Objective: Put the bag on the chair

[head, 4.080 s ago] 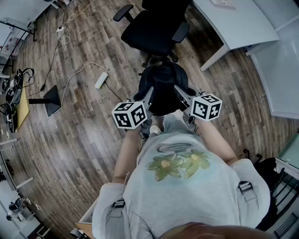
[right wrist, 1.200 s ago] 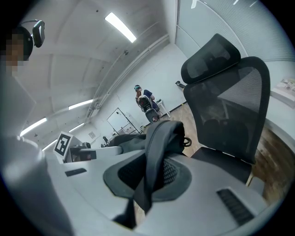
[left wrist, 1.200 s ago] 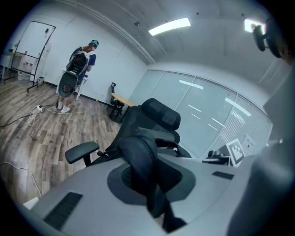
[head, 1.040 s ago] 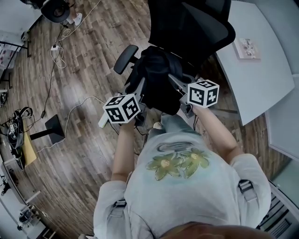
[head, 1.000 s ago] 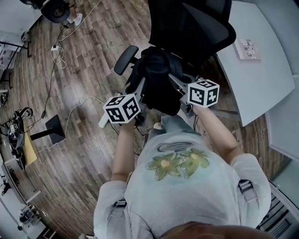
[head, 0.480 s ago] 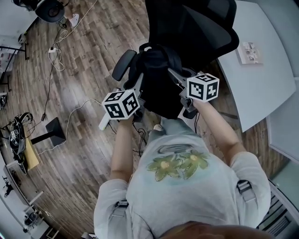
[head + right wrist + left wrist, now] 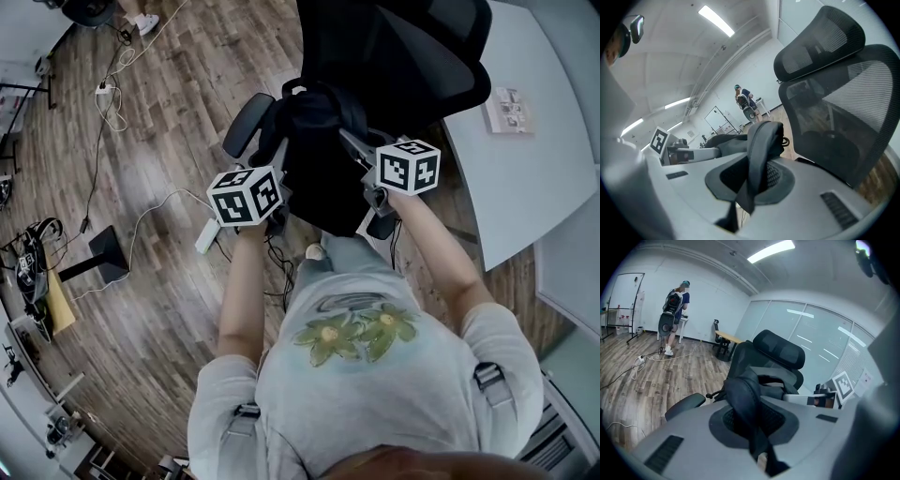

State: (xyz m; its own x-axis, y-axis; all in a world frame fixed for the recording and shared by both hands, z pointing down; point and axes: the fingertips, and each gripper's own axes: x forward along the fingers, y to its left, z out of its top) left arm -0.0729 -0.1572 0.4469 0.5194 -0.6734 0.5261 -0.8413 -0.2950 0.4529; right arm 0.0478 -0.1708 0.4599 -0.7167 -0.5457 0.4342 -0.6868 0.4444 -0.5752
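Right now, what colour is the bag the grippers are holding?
The bag is black all over; the head view shows it best.

In your head view the bag (image 7: 319,164) covers the seat of the chair (image 7: 403,56), so you cannot tell whether it rests on the seat or hangs above it. The left marker cube (image 7: 246,195) and the right marker cube (image 7: 409,167) hide the jaws there. The far edge cuts off the chair's back, the right edge cuts the desk (image 7: 525,169), and the print on the card (image 7: 511,110) is too small to read. The lower end of a strap (image 7: 745,404) disappears between the closed jaws of your left gripper (image 7: 762,455), and another strap (image 7: 757,154) does the same in your right gripper (image 7: 743,201).
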